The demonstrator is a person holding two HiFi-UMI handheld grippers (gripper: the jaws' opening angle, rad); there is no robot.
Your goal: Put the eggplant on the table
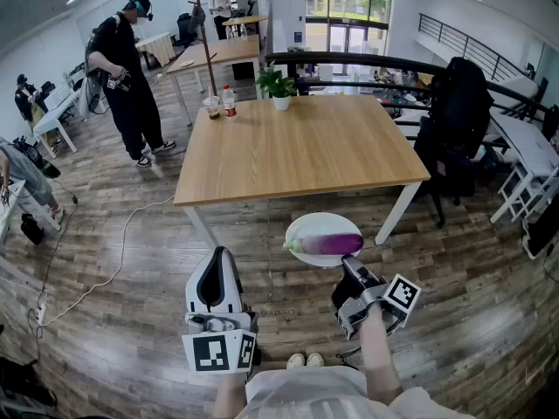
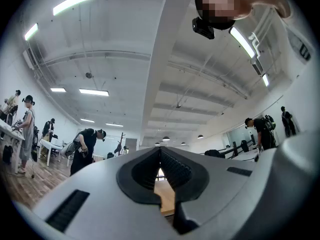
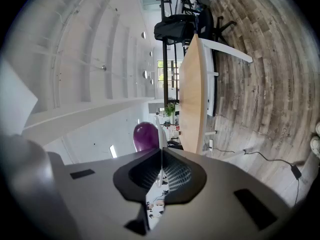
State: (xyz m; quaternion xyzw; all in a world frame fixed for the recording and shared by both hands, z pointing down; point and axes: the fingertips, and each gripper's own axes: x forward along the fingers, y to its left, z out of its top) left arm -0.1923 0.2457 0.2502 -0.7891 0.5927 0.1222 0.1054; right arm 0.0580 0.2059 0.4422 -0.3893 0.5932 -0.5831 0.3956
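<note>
The right tool [image 1: 348,265] pinches the plate [image 1: 306,226] rim. The eggplant [image 1: 330,243] looks smooth and may roll, so keep the plate flat. The left tool [image 1: 219,255] is closed and empty.

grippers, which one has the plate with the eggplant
The right gripper, shut on the rim of the white plate carrying the eggplant; the left gripper holds nothing.

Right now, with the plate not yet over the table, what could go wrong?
1. The right hand-held gripper pinches the plate only at its near rim, so the plate could tilt or slip out.
2. The eggplant lies loose on it, over the floor and short of the table; a tilt could roll it off.
3. The left hand-held gripper is shut and apart from the plate, so nothing backs up that grip.
</note>
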